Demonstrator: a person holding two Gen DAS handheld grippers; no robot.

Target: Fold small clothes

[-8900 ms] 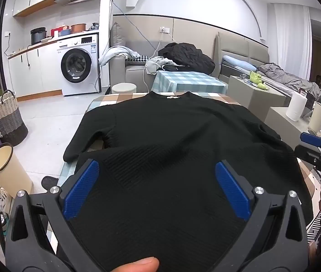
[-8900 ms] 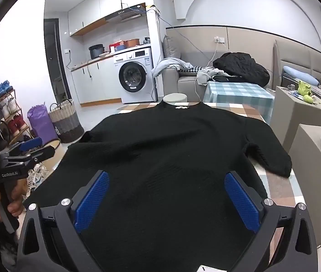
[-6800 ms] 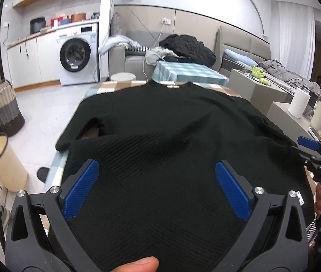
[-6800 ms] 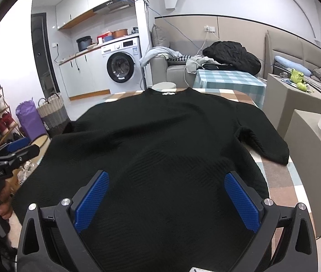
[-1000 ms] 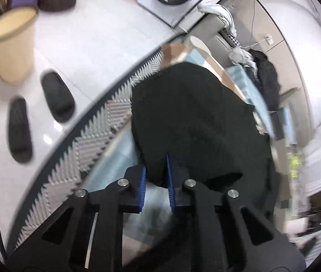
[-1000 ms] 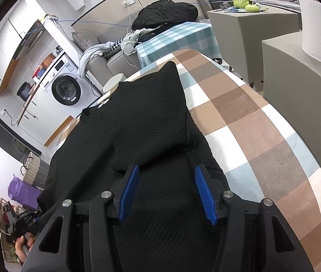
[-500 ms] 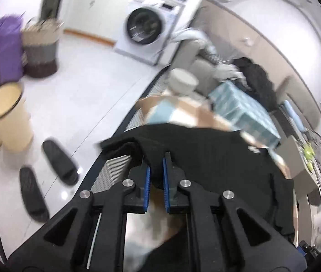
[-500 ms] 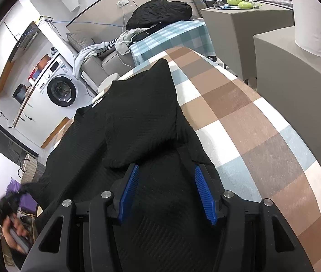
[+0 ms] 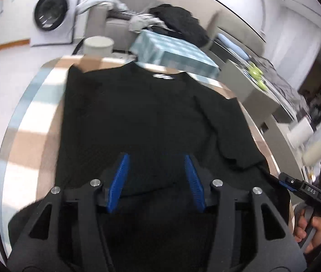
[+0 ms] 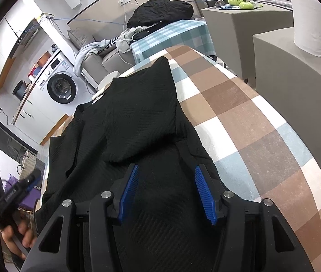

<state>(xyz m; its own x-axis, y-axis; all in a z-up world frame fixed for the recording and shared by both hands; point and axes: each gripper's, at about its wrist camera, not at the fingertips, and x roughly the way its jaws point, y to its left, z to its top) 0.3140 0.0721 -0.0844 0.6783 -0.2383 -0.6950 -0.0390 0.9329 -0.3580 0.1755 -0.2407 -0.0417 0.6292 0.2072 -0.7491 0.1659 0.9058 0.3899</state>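
Black sweater (image 9: pixel 151 122) is lying sleeve-folded under both parted, empty grippers (image 9: pixel 156 181) (image 10: pixel 167 190), risking the loose folds slipping open.

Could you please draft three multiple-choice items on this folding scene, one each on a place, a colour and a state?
1. Where does the black sweater lie?
A. on the checked tablecloth
B. on the sofa
C. in the washing machine

2. What colour are the pads of the right hand-held gripper?
A. red
B. blue
C. green

3. How are the sweater's sleeves?
A. hanging off the table
B. spread wide
C. folded in over the body

Answers: 1 A, checks show around the sweater; 2 B, both ribbed pads are blue; 3 C, each sleeve lies on the body in both wrist views.
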